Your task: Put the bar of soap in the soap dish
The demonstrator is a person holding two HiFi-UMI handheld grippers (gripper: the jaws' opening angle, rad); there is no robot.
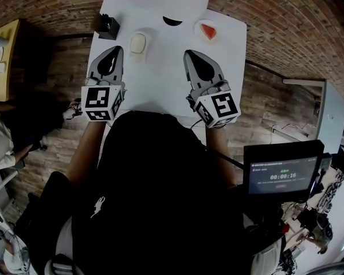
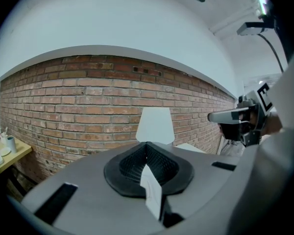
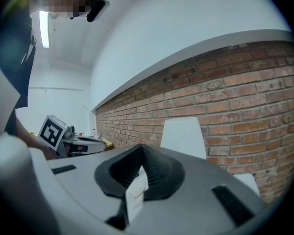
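Beyond left gripper (image 1: 116, 50) and right gripper (image 1: 189, 54) — fingers closed, empty — lies cream, rounded soap bar (image 1: 139, 43).

Red brick wall (image 2: 88, 97) behind white table (image 1: 157, 82), white plaster above; tube light (image 3: 44, 28) lit; yellow side table (image 1: 6, 34) left, monitor (image 1: 282, 173) right.

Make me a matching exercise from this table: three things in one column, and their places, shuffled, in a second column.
Things
1. cream oval bar
2. small black box-like object
3. red-orange wedge-shaped piece

Places
A. at the far left corner of the white table
B. on the round white dish, far right
C. beside the tip of the left gripper

Pairs: 1-C, 2-A, 3-B
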